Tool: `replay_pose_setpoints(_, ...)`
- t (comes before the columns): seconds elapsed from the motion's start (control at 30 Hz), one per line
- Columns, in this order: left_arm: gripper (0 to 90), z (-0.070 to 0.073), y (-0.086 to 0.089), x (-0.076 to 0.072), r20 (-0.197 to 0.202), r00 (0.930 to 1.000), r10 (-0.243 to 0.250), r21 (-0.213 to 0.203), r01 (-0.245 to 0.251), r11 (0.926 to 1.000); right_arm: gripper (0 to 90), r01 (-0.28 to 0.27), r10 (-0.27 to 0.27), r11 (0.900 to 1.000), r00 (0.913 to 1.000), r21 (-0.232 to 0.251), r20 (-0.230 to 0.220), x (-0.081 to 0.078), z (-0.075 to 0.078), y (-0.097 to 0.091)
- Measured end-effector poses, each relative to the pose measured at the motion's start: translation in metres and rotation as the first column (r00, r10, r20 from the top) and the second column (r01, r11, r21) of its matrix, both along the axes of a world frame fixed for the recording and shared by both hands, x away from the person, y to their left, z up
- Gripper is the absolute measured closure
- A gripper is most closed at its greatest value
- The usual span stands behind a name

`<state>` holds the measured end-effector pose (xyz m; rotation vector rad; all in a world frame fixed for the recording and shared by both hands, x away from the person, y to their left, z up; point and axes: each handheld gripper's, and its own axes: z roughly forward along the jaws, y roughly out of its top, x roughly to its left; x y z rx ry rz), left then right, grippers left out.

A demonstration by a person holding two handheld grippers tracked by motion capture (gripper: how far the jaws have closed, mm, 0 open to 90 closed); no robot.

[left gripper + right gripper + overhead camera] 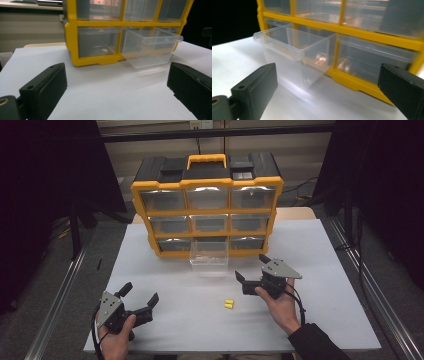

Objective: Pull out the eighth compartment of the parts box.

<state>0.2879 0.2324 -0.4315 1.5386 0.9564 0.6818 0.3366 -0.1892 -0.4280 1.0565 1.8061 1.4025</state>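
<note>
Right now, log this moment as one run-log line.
left gripper: open, empty, resting on table | right gripper: open, empty, facing clear drawer | drawer: pulled out, bottom middle of organizer | yellow pieces: on table

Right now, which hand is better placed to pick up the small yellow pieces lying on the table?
Right. The right gripper sits open just beside the yellow pieces; the left gripper, also open, is farther off at the table's near left corner.

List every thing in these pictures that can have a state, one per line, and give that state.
Bottom middle drawer: pulled out.
Other drawers: pushed in.
Organizer handle: folded down.
Left claw: open, holding nothing.
Right claw: open, holding nothing.
Yellow pieces: loose on the table.
</note>
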Motion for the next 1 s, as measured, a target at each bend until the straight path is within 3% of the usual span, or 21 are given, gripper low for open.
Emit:
replay_pose_setpoints(0.13, 2.7, 0.0, 0.004, 0.0, 0.003, 0.9999, 0.013, 0.001, -0.013, 0.9999, 2.6, 0.05, -0.05, 0.9987, 0.9975, -0.006, 0.05, -0.008, 0.003, -0.013)
replay_pose_setpoints(0.23, 2.7, -0.001, 0.004, 0.001, -0.008, 0.9999, 0.015, 0.005, -0.015, 0.9999, 2.2, 0.068, -0.069, 0.9972, 0.9966, 0.032, 0.044, -0.013, 0.004, -0.024)
replay_pose_setpoints(0.3, 2.8, -0.001, 0.002, -0.001, -0.001, 0.9999, 0.012, 0.007, -0.012, 0.9999, 2.0, 0.077, -0.078, 0.9969, 0.9958, 0.015, 0.049, -0.017, 0.004, -0.029)
replay_pose_setpoints(0.43, 2.8, -0.001, 0.004, -0.001, -0.002, 0.9998, 0.021, 0.012, -0.021, 0.9997, 1.8, 0.103, -0.103, 0.9946, 0.9945, -0.009, 0.022, -0.024, 0.0, -0.04)
replay_pose_setpoints(0.47, 2.7, -0.001, 0.004, -0.001, -0.002, 0.9998, 0.02, 0.013, -0.02, 0.9997, 1.7, 0.111, -0.111, 0.9939, 0.9939, 0.005, 0.002, -0.028, -0.002, -0.046)
replay_pose_setpoints(0.6, 2.7, 0.001, 0.003, -0.001, 0.007, 0.9999, 0.015, 0.013, -0.015, 0.9998, 1.7, 0.134, -0.134, 0.9908, 0.991, 0.019, 0.004, -0.037, -0.002, -0.057)
replay_pose_setpoints(0.77, 2.7, 0.002, 0.002, -0.002, 0.011, 0.9998, 0.015, 0.02, -0.015, 0.9997, 1.7, 0.195, -0.195, 0.9798, 0.9808, 0.046, -0.006, -0.048, -0.002, -0.078)
replay_pose_setpoints(1.0, 2.7, 0.003, 0.003, -0.006, 0.003, 1.0, 0.008, 0.013, -0.008, 0.9999, 1.7, 0.238, -0.237, 0.9691, 0.9712, 0.064, -0.027, -0.064, -0.004, -0.097)
